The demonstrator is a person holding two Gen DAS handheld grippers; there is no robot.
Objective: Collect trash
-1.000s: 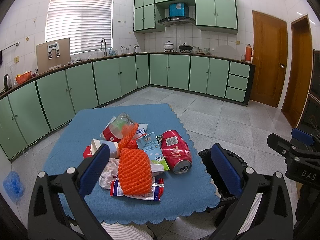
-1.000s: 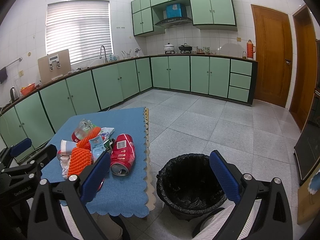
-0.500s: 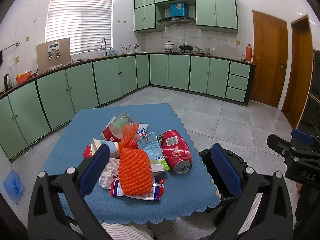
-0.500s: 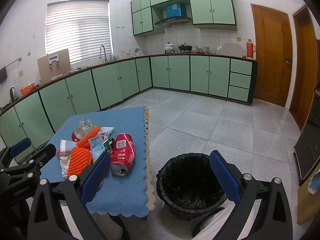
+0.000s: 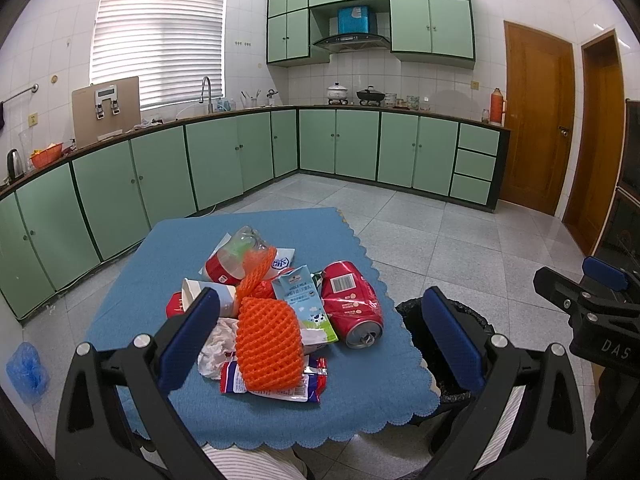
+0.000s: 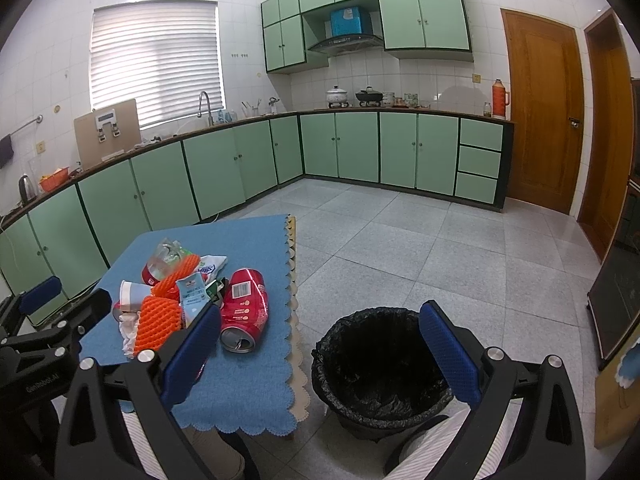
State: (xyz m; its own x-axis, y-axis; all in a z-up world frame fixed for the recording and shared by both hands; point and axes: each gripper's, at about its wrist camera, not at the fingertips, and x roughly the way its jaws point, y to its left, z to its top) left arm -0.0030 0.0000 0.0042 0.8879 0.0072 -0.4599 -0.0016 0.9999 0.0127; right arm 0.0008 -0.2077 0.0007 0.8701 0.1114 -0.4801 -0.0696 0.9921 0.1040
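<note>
Ahead of the wide-open, empty left tool (image 5: 320,336) lies the trash pile (image 5: 276,312); right tool (image 6: 320,344) likewise gapes empty.

bare blue cloth (image 5: 224,240) around the trash pile (image 5: 276,300) (bin (image 6: 380,364) mouth unblocked)

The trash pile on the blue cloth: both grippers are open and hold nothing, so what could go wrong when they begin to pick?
1. The red can lies on its side near the cloth's edge; a nudge could probably roll it off, beside the bin.
2. The orange net covers a wrapper and tissue; lifting it may drag them along.
3. The left gripper and right gripper are close together and might collide.
</note>
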